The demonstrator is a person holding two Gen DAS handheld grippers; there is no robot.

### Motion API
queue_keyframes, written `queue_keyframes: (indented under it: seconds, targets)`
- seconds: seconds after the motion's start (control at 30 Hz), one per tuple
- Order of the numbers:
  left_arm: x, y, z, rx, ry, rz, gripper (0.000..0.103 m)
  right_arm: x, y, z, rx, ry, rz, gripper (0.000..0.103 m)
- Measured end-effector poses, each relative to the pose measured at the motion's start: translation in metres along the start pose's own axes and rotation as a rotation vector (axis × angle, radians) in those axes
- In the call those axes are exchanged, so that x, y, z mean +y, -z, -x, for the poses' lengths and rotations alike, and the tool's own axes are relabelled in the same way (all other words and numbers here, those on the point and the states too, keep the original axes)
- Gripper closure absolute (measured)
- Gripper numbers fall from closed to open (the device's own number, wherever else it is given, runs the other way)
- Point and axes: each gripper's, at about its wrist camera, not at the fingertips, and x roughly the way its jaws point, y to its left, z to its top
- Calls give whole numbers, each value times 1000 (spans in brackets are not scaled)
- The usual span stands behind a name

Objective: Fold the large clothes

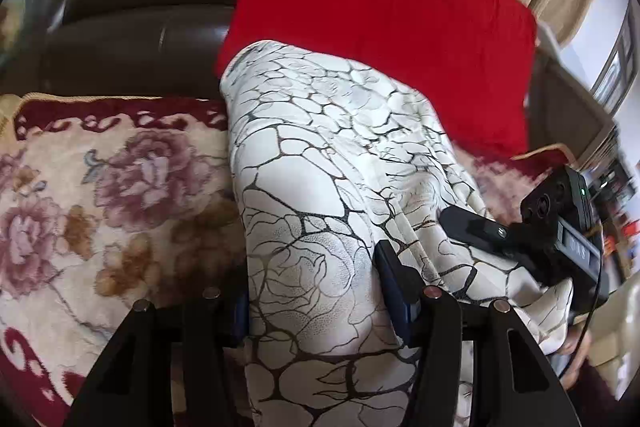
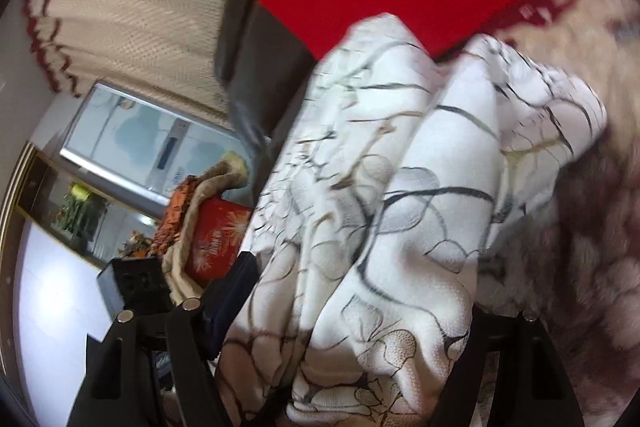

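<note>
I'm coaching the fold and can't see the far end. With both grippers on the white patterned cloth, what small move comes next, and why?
Probably lower both together onto the floral cushion. The left gripper and right gripper each seem clamped on the white patterned cloth, which hangs bunched in loose folds with its far end against the red garment, so laying it flat should come first.
</note>
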Motion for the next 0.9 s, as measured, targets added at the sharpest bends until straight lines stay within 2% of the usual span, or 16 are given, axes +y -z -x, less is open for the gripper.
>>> queue_keyframes:
  seconds: [0.13,0.33,0.73,0.8,0.87,0.9]
  targets:
    - [-9,5,1,-11,-57,-54,46,-29,0,-1,12,41,-119,28]
    - [-8,10,0,-10,-91,-68,44,-29,3,5,21,119,-80,29]
    - [-11,15,-7,-13,-140,-80,43,-17,6,-1,32,175,-37,29]
    - [-10,15,-8,-12,-143,-77,40,-9,6,-7,31,184,-35,29]
    - [-8,16,-9,4,-133,-70,27,-8,6,-7,28,191,-30,29]
    - [-4,17,-10,13,-123,-58,24,-7,6,-8,24,192,-29,29]
